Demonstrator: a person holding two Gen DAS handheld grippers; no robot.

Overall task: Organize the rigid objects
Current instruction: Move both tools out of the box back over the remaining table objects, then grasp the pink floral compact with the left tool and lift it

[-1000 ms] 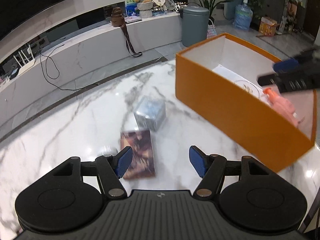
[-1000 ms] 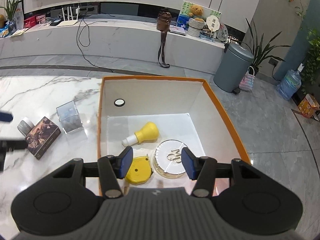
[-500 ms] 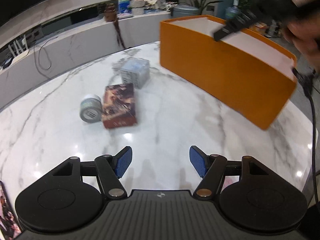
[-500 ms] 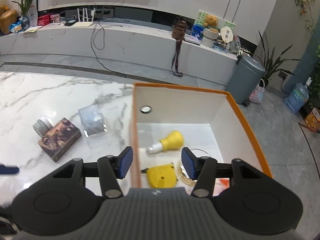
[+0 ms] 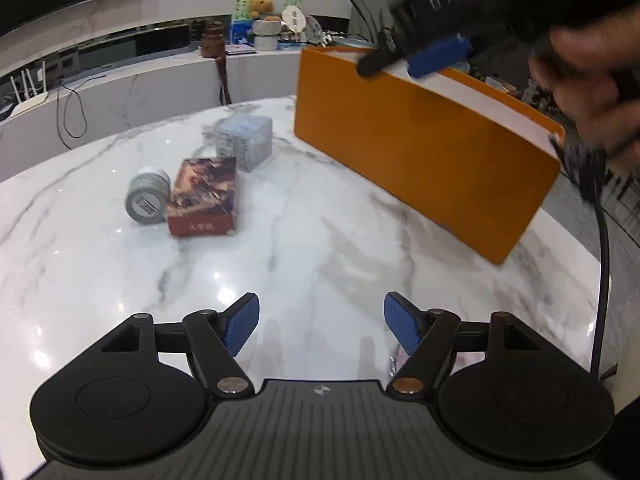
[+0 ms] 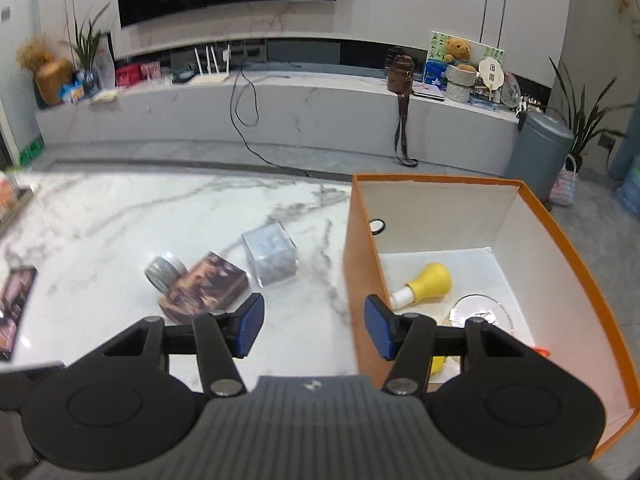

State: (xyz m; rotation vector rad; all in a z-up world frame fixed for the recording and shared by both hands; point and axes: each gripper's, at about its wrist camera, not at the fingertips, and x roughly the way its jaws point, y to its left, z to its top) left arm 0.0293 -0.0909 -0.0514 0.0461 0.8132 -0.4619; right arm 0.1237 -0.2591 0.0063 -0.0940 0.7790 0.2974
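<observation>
In the left wrist view the left gripper [image 5: 321, 326] fills the bottom of the frame, its 2 blue pads spread wide with nothing between them, above a white marble table with grey veins [image 5: 300, 240]. In the middle left of this frame lie 3 loose things close together: a grey round tin lying on its side [image 5: 147, 199], just beside it a flat dark red box with a printed picture [image 5: 204, 196], and behind that a clear plastic cube box [image 5: 245, 146] near the red box's far corner. The large open orange cardboard box with white inside [image 5: 424, 152] stands at the right of the frame, well apart from these 3. Above its rim, in the upper right, the right gripper [image 5: 430, 54] appears blurred, held by a hand [image 5: 596, 92]. In the right wrist view the right gripper [image 6: 313, 326] is also released and holds nothing; its pads frame the left wall of the orange box [image 6: 360, 280]. Inside the box, in the lower right of the frame, lie a yellow bulb-shaped object with a white neck [image 6: 426, 284] and a round clear glass dish [image 6: 482, 314]; a further yellow thing under the gripper is mostly hidden. The tin [image 6: 164, 270], red box [image 6: 204, 294] and cube [image 6: 272, 254] sit on the table at centre left.
</observation>
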